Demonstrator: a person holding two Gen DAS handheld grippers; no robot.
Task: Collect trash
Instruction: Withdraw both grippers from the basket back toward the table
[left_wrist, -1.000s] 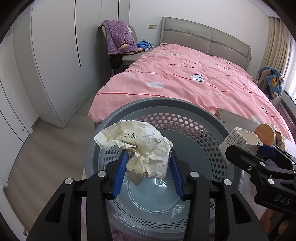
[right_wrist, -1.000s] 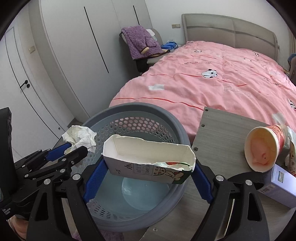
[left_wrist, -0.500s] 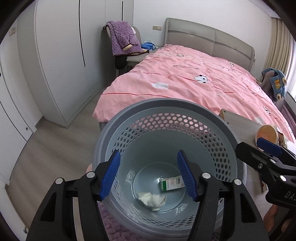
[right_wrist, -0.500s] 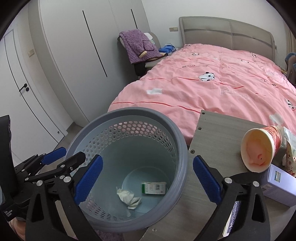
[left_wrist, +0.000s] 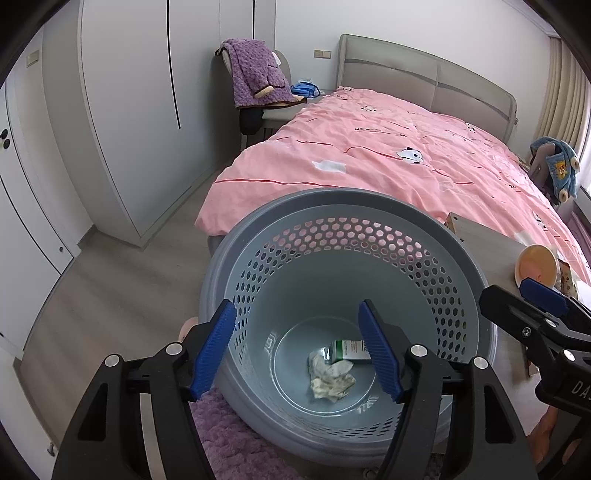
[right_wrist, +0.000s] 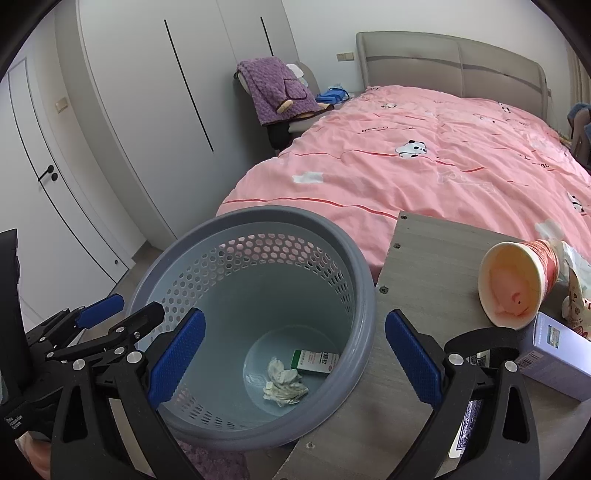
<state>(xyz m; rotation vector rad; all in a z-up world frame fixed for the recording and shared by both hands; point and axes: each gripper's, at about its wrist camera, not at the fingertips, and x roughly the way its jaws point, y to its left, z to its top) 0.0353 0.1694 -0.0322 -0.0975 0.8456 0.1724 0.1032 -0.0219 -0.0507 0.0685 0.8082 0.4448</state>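
Left tongs (left_wrist: 297, 350): jaws just widened, nothing between them, above the basket.
Right tongs (right_wrist: 293, 360): wide, empty.
Basket (right_wrist: 364, 295): grey, beside the tabletop (right_wrist: 436, 258).
Crumpled paper (left_wrist: 330, 380): on the basket floor.
Small carton (left_wrist: 347, 350): at the paper's 1 o'clock, touching.
Paper cup (right_wrist: 517, 284): tipped over, at the basket's 3 o'clock.

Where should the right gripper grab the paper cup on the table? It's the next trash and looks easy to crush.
Judging by its pose, grip the paper cup across its side wall near the middle, coming from above: it lies on its side, mouth toward the camera.
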